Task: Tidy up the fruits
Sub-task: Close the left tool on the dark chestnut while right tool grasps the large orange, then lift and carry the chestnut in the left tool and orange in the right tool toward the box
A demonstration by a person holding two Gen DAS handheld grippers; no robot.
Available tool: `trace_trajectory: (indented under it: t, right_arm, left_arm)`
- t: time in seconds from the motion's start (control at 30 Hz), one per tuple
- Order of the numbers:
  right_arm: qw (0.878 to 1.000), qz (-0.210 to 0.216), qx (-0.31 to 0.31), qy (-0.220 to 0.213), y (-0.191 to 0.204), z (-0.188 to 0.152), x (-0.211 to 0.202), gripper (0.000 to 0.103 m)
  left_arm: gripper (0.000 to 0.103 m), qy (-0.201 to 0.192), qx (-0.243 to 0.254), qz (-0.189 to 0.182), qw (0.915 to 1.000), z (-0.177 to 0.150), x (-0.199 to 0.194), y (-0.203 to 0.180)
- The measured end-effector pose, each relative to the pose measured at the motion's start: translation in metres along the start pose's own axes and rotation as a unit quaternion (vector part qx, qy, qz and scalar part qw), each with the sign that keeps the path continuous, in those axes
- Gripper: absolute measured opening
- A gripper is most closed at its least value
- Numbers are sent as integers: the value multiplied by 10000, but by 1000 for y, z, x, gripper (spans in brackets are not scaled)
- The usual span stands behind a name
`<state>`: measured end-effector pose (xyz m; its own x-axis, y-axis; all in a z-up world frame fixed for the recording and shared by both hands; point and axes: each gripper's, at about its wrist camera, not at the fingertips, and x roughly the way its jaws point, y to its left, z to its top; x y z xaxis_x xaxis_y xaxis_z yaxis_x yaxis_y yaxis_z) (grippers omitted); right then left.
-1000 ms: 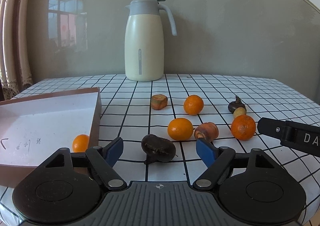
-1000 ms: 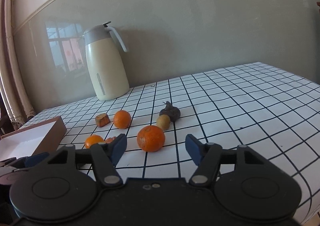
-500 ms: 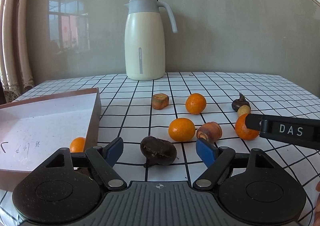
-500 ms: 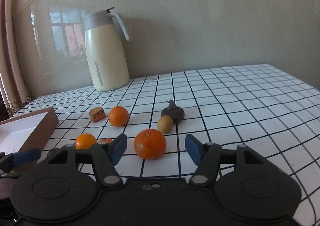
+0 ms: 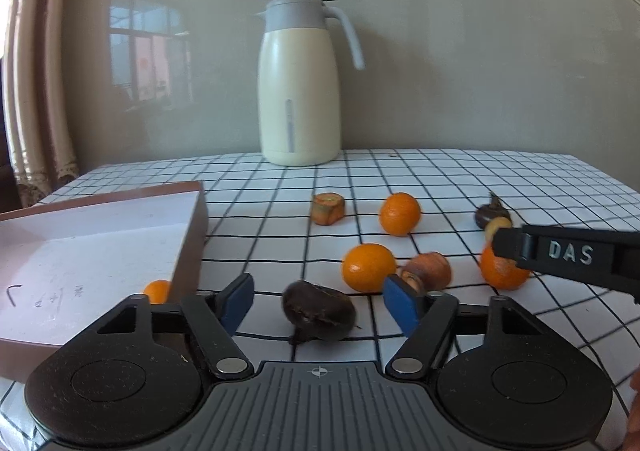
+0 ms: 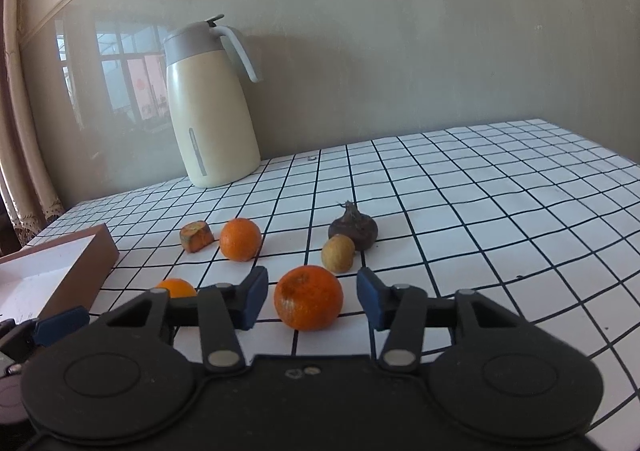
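Observation:
In the left wrist view, a dark brown chestnut-like fruit (image 5: 318, 315) lies on the checked cloth between the blue pads of my left gripper (image 5: 320, 303). Its jaws are closing, and a gap shows on each side of the fruit. In the right wrist view, a large orange (image 6: 309, 298) sits between the pads of my right gripper (image 6: 313, 297). Those jaws are closing too, with the pads still clear of the peel. From the left, one of the right gripper's fingers (image 5: 568, 253) crosses in front of that orange (image 5: 502, 275).
A brown box with a white inside (image 5: 192, 243) lies at the left, a small orange (image 5: 158, 291) against its wall. Two oranges (image 5: 370, 267) (image 5: 400, 213), a reddish fruit (image 5: 430, 271), a brown chunk (image 5: 328, 208), a dark bulb (image 6: 354, 229) and a tan fruit (image 6: 338, 253) lie scattered. A cream jug (image 5: 300, 91) stands at the back.
Both pairs of pads have drawn closer around their fruits. The right gripper has slid forward around the large orange, its finger now crossing it in the left view.

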<state>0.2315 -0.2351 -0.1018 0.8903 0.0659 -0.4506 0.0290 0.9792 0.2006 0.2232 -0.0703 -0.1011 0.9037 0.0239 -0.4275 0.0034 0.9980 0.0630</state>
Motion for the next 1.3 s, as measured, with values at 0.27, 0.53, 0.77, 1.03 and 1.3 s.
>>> trace_trajectory:
  t: [0.27, 0.53, 0.77, 1.03, 1.3]
  right_arm:
    - [10000, 29, 59, -24, -1, 0, -1, 41]
    - [9999, 33, 56, 77, 0, -2, 4, 41]
    - [9997, 32, 109, 219, 1, -3, 12, 39]
    - [9995, -19, 139, 274, 1, -3, 17, 33]
    - [9999, 39, -15, 149, 3, -4, 7, 32]
  left_arm:
    - [64, 29, -145, 44, 9999, 2, -3, -6]
    - [48, 410, -423, 85, 9982, -1, 15, -2]
    - [41, 422, -465, 6, 9980, -2, 18, -1]
    - [41, 378, -422, -71, 9984, -3, 16, -1]
    - [41, 290, -367, -198, 9987, -4, 10, -1]
